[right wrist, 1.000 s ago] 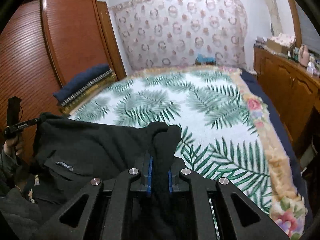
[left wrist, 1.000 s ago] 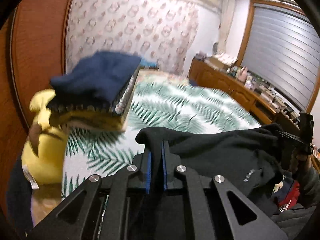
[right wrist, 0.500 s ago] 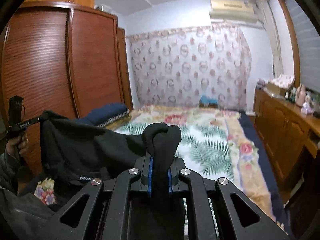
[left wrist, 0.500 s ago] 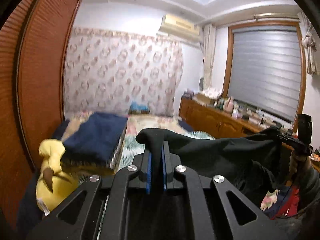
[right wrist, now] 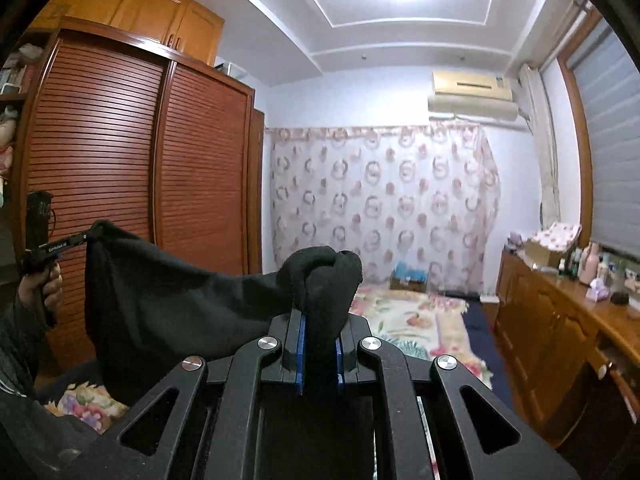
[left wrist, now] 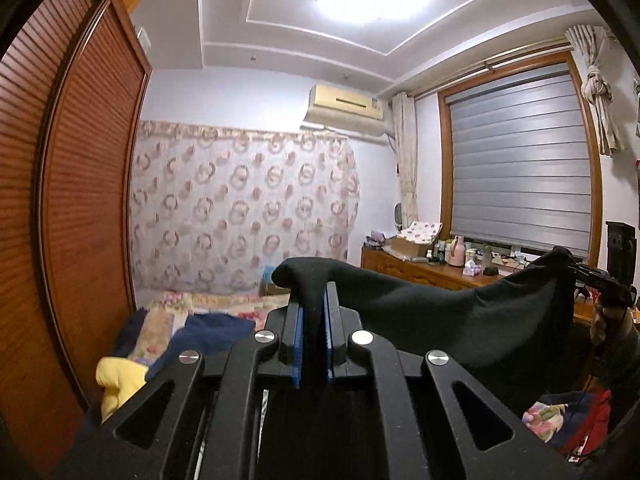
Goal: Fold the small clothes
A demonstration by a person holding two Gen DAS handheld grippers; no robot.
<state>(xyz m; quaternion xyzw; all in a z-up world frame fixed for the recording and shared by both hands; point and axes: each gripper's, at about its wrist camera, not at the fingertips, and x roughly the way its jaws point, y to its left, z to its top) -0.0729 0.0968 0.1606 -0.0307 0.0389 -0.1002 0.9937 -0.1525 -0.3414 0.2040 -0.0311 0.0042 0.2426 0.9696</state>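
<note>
A black garment (left wrist: 460, 320) hangs stretched in the air between both grippers, high above the bed. My left gripper (left wrist: 313, 300) is shut on one top corner of it. My right gripper (right wrist: 320, 320) is shut on the other corner, which bunches above the pads. The garment also shows in the right wrist view (right wrist: 172, 304), sagging in the middle. In the left wrist view the right gripper shows at the far right (left wrist: 592, 276). In the right wrist view the left gripper shows at the far left (right wrist: 76, 238).
The bed with a floral and leaf cover (right wrist: 408, 320) lies below. A folded stack with a navy piece (left wrist: 208, 332) and a yellow item (left wrist: 120, 380) sits by the brown wardrobe (right wrist: 140, 168). A wooden sideboard (right wrist: 580, 320) with bottles runs along the right wall.
Both grippers have risen and tilted upward with the black garment, lifting it off the bed. The views now show walls and ceiling instead of the bedspread.
</note>
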